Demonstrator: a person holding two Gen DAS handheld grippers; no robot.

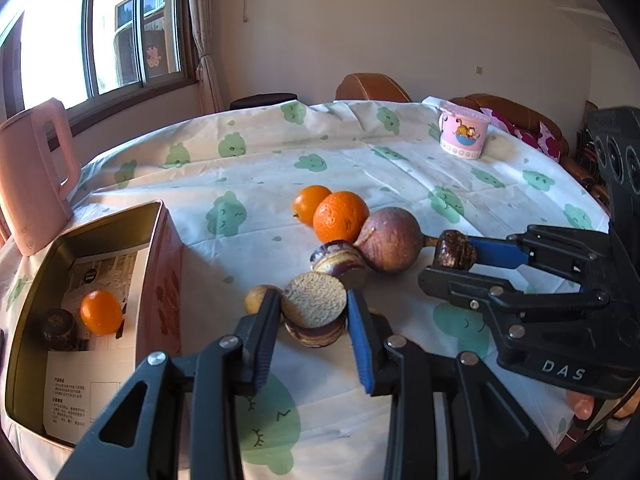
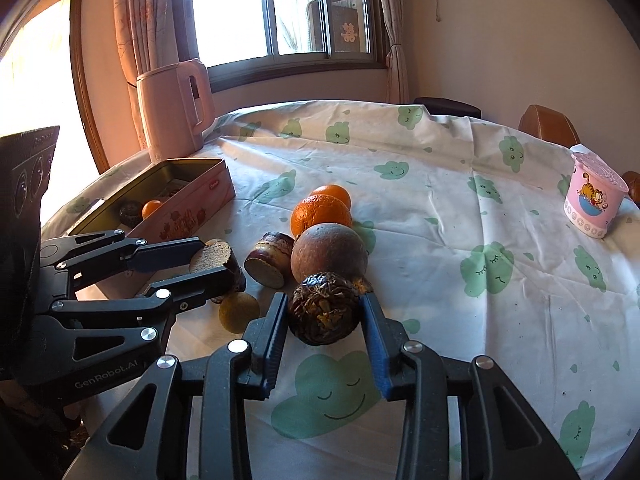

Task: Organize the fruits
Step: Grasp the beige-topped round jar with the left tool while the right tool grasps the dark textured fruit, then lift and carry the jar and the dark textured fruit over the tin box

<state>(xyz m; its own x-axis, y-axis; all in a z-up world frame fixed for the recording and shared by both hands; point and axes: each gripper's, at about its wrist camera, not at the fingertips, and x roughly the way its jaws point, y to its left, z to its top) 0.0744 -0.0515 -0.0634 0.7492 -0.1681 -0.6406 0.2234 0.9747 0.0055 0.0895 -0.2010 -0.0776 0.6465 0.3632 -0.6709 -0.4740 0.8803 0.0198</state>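
My left gripper (image 1: 312,316) is shut on a cut purple sugarcane piece (image 1: 314,300), just above the cloth; it also shows in the right wrist view (image 2: 218,264). My right gripper (image 2: 324,312) is shut on a dark wrinkled fruit (image 2: 322,308), which also shows in the left wrist view (image 1: 454,249). Between them lie a second cane piece (image 1: 340,260), a brown round fruit (image 1: 390,238), an orange (image 1: 340,216), a small orange fruit (image 1: 310,202) and a small tan fruit (image 2: 239,311). The open tin box (image 1: 154,240) at left holds a small orange fruit (image 1: 101,312) and a dark fruit (image 1: 58,328).
A pink kettle (image 1: 32,176) stands behind the tin at the table's left edge. A pink cartoon cup (image 1: 464,128) stands at the far right. Brown chairs (image 1: 372,86) line the far side. The table wears a white cloth with green clouds (image 1: 240,168).
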